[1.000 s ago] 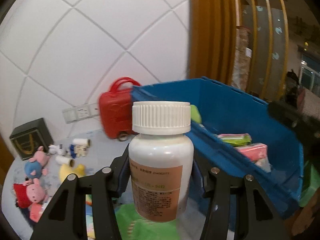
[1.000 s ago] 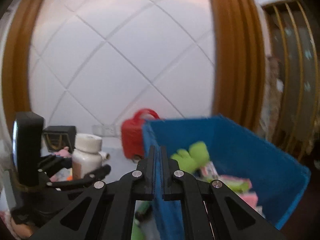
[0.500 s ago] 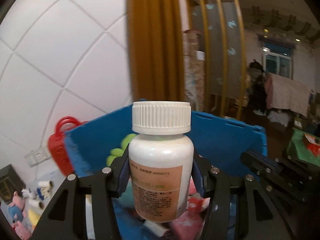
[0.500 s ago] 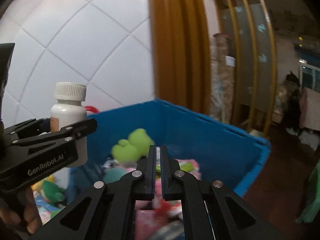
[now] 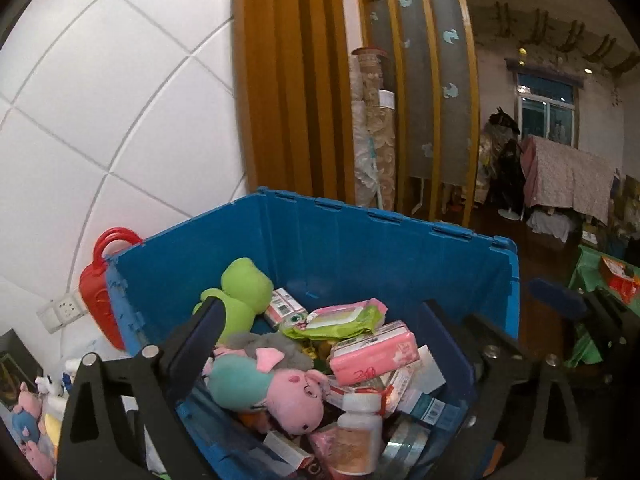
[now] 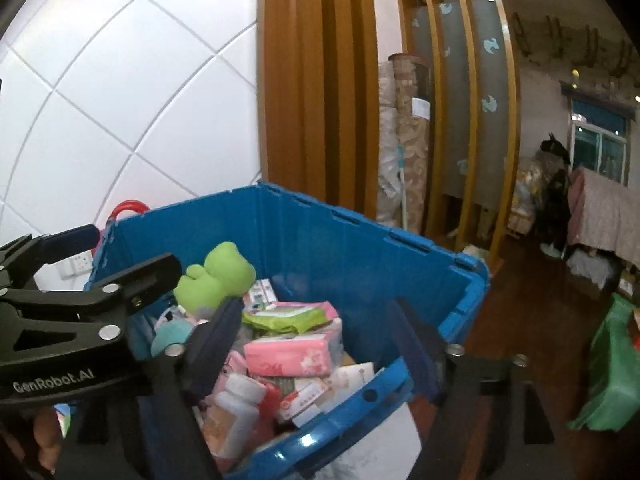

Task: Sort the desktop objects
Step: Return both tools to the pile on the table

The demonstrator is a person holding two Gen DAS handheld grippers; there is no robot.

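1. Left wrist view: the left gripper (image 5: pixel 320 320) has just opened up, jaws spread wide with nothing between them. The white pill bottle (image 5: pixel 356 436) lies in the blue bin (image 5: pixel 360 248), near the front wall beside a pink pig plush (image 5: pixel 296 396).
2. The right gripper (image 6: pixel 316 336) has also just opened, jaws apart and empty, hovering over the bin's front rim.
3. A green frog plush (image 5: pixel 240 292) sits toward the bin's back left corner.

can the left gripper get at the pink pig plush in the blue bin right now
Probably yes. The left gripper hangs over the blue bin with its jaws just opened wide and nothing between them. The pink pig plush lies on top of the pile, uncovered, beside the white pill bottle.
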